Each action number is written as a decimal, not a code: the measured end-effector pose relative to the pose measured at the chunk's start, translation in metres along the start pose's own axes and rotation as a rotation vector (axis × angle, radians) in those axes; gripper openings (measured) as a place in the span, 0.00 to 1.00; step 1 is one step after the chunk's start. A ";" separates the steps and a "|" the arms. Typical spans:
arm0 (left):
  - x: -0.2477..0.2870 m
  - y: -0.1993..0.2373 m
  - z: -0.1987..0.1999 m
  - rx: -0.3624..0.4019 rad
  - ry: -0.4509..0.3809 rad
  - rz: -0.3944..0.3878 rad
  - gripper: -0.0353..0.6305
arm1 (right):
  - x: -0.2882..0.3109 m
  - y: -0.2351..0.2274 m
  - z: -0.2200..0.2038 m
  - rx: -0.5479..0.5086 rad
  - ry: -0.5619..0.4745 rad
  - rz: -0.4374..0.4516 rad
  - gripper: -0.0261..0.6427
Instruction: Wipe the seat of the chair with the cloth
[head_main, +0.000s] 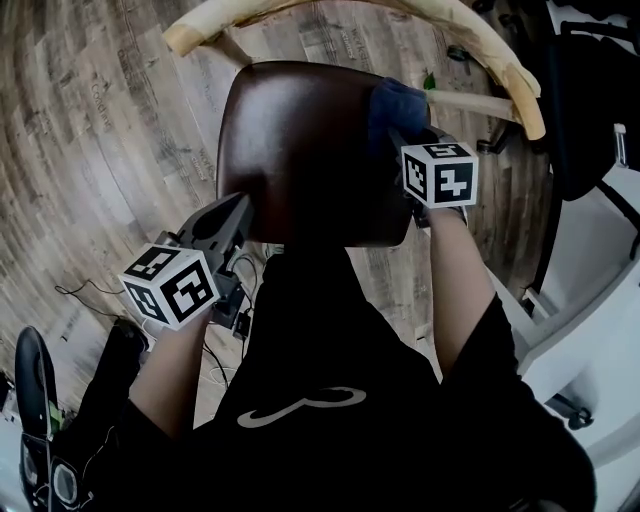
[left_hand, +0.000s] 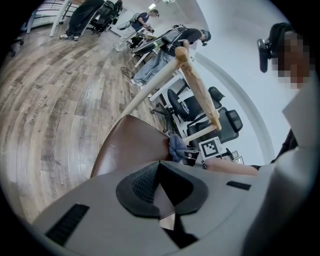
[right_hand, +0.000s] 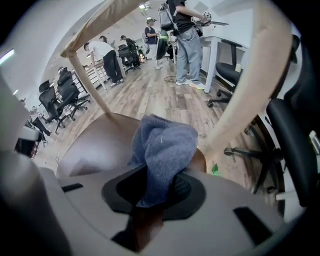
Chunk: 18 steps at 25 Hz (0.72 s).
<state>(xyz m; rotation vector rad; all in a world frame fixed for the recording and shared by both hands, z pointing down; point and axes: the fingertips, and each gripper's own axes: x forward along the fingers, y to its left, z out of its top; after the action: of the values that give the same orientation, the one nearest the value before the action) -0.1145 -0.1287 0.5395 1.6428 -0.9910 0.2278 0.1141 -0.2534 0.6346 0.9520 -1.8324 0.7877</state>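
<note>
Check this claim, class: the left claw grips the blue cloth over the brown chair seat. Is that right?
Wrong claw: the right claw grips the blue cloth over the brown chair seat, as the right gripper view shows.

A grey-brown wood-plank floor (head_main: 90, 130) carries everything here. On it stands the chair (head_main: 300, 150), its dark brown seat (right_hand: 95, 150) smooth and glossy below a pale wooden back rail (head_main: 490, 55). A bunched blue cloth (head_main: 395, 105) sits at the seat's far right edge. A thin cable (head_main: 75, 290) trails over the floor left of the chair, and black office chairs (right_hand: 60, 97) stand farther off.
</note>
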 end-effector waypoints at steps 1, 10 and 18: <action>-0.001 0.000 0.000 0.001 0.002 0.002 0.07 | -0.003 -0.006 -0.004 0.010 0.002 -0.008 0.17; -0.004 0.002 -0.003 0.009 0.008 0.016 0.07 | -0.021 -0.051 -0.041 0.022 0.040 -0.098 0.17; -0.010 0.001 -0.003 0.013 -0.008 0.019 0.07 | -0.031 -0.036 -0.025 -0.024 0.004 -0.113 0.17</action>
<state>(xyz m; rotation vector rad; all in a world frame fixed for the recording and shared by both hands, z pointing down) -0.1205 -0.1217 0.5354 1.6477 -1.0134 0.2413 0.1646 -0.2419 0.6210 1.0283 -1.7647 0.6958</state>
